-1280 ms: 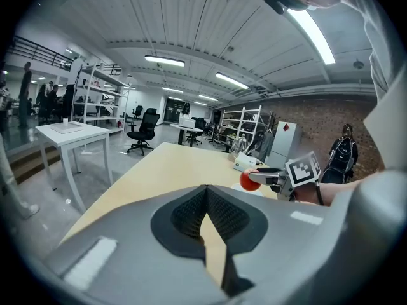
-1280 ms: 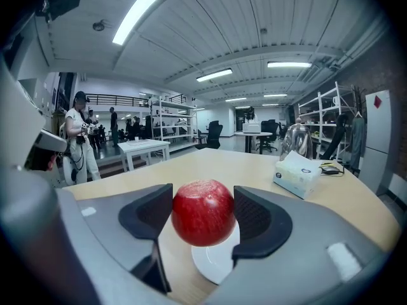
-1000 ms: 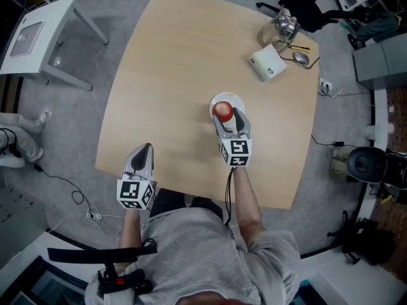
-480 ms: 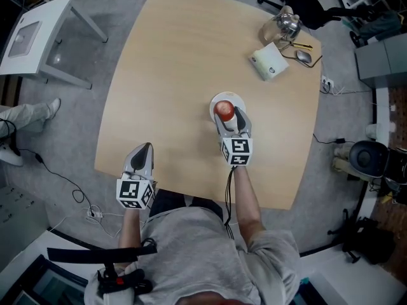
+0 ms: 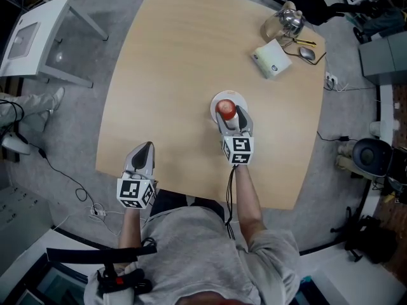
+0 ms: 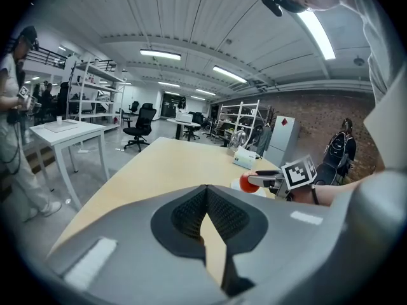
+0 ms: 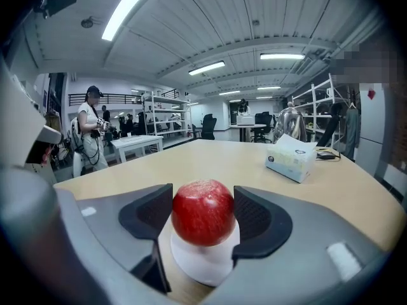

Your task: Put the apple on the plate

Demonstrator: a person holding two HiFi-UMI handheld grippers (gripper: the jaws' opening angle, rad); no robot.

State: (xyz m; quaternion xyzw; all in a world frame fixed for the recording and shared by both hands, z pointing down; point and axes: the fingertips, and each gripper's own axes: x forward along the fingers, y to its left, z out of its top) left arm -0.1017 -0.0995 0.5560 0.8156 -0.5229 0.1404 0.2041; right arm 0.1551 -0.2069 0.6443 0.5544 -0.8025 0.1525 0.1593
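Observation:
A red apple (image 5: 224,108) sits between the pads of my right gripper (image 5: 229,114), which is shut on it directly over a small white plate (image 5: 230,96) near the middle of the wooden table (image 5: 172,56). In the right gripper view both pads press the sides of the apple (image 7: 203,220), and the plate (image 7: 203,269) lies just beneath it. I cannot tell whether the apple touches the plate. My left gripper (image 5: 145,149) hovers at the table's near edge, shut and empty, its tips meeting (image 6: 206,192). From the left gripper view the apple (image 6: 248,184) shows at the right.
At the table's far right corner stand a tissue box (image 5: 271,61), a glass jug (image 5: 283,25) and a computer mouse (image 5: 307,54). A white side table (image 5: 38,37) stands off to the left, and a person's legs (image 5: 25,116) are beside it. Office chairs (image 5: 305,5) stand beyond the table.
The right gripper has sunk slightly with the apple over the plate. The left gripper has kept still. The person's legs at the left have shifted.

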